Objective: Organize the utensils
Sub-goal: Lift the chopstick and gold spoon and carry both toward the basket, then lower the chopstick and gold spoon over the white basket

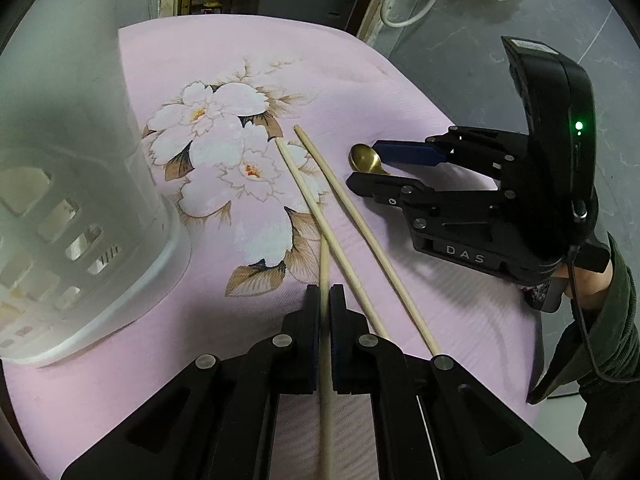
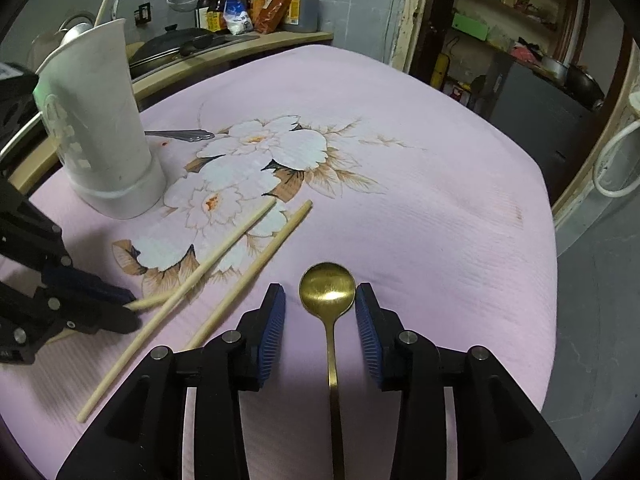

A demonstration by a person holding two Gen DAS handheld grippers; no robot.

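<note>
Utensils: gold spoon (image 2: 328, 292) flat on pink cloth (image 2: 420, 184); two loose chopsticks (image 2: 208, 264) beside it
Left gripper (image 1: 325, 292): jaws closed on a third chopstick (image 1: 326, 380)
Right gripper (image 2: 320, 308): jaws apart, straddling spoon bowl, not touching
Holder: white utensil holder (image 2: 100, 128) upright, near the cloth's far-left part

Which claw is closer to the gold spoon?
Right. The right gripper has its open fingers on both sides of the gold spoon. The left gripper is off beside it, pinching a chopstick.
</note>
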